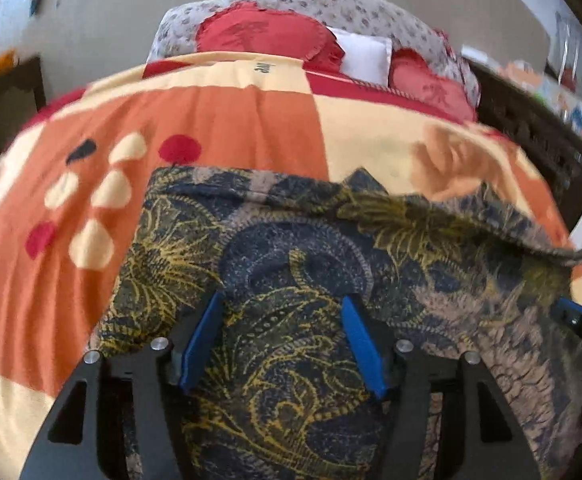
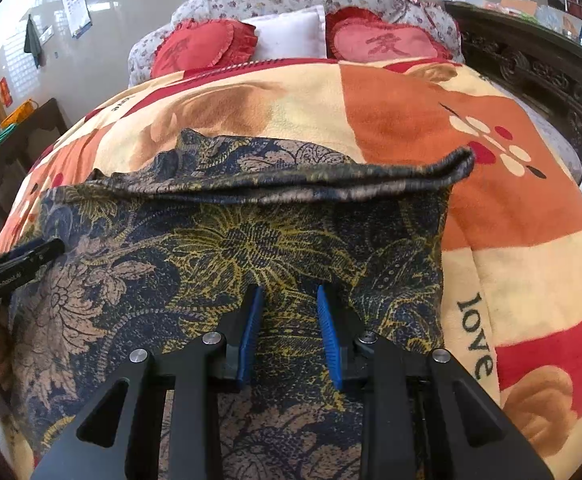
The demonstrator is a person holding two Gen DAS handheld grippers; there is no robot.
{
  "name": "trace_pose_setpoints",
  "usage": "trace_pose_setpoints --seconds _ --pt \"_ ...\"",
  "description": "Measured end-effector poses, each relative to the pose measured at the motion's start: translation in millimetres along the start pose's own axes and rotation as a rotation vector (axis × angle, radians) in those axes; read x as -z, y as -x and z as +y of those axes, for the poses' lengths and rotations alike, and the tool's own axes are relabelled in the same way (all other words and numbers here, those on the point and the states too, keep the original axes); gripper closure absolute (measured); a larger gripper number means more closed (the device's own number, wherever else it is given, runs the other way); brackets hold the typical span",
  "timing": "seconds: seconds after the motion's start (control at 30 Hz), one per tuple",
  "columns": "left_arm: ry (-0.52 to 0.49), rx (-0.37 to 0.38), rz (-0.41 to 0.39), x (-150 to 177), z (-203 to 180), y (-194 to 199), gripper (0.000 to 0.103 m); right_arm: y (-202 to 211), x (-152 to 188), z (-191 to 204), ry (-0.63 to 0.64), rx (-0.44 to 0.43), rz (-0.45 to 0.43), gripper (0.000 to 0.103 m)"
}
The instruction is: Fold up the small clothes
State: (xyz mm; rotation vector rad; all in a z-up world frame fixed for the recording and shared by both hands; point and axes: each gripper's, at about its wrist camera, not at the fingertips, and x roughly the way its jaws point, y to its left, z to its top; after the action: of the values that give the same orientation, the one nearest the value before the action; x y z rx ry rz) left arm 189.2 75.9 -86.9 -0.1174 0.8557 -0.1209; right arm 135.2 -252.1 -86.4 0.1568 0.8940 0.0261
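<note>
The paisley garment was a matt woven cloth with a coarse, grainy face. The blanket under it looked like soft fleece (faintly napped). The heart cushions were frilled red fabric. Each gripper's fingers carried ribbed blue pads on matt black plastic with shiny metal pins. The headboard was dark carved wood.

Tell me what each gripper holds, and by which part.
Nothing is held. Left gripper and right gripper both hang with jaws open over the patterned garment, gripping no cloth.
</note>
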Motion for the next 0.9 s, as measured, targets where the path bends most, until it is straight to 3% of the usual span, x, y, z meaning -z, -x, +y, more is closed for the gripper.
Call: trace_pose_setpoints --seconds 0.07,0.13,0.17,0.33,0.47,0.57,0.67,0.73,0.8,0.9 --pt "0.034 0.020 -0.002 0 6 -2 0.038 -2 -21 -4 0.000 0.001 0.007 0.062" --pt "0.031 0.001 0.000 -2 6 -5 0.038 -8 -43 -11 0.005 0.071 -0.008 0.062" --pt "0.024 -0.009 0.001 -3 3 -3 0.038 -14 -60 -22 -0.024 0.127 -0.010 0.062" --pt "0.029 -0.007 -0.001 -6 -1 0 0.038 -5 -96 -69 -0.215 0.156 -0.063 0.062" --pt "0.029 -0.009 -0.003 -5 0 2 0.038 19 -81 -53 -0.162 0.112 -0.115 0.062" --pt "0.027 -0.011 -0.002 -4 0 2 0.038 20 -62 -24 -0.062 0.076 -0.095 0.062" --pt "0.028 -0.012 -0.001 -4 2 2 0.038 8 -29 -7 0.034 0.099 -0.077 0.062" --pt "0.022 -0.019 0.002 -4 1 1 0.038 -13 -10 -19 0.070 0.141 -0.041 0.056" --pt "0.018 -0.025 0.004 -4 1 1 0.038 -6 -6 -44 -0.026 0.042 -0.081 0.053" --pt "0.016 -0.027 0.005 -5 -1 0 0.037 9 -12 -54 -0.055 0.131 -0.067 0.052"
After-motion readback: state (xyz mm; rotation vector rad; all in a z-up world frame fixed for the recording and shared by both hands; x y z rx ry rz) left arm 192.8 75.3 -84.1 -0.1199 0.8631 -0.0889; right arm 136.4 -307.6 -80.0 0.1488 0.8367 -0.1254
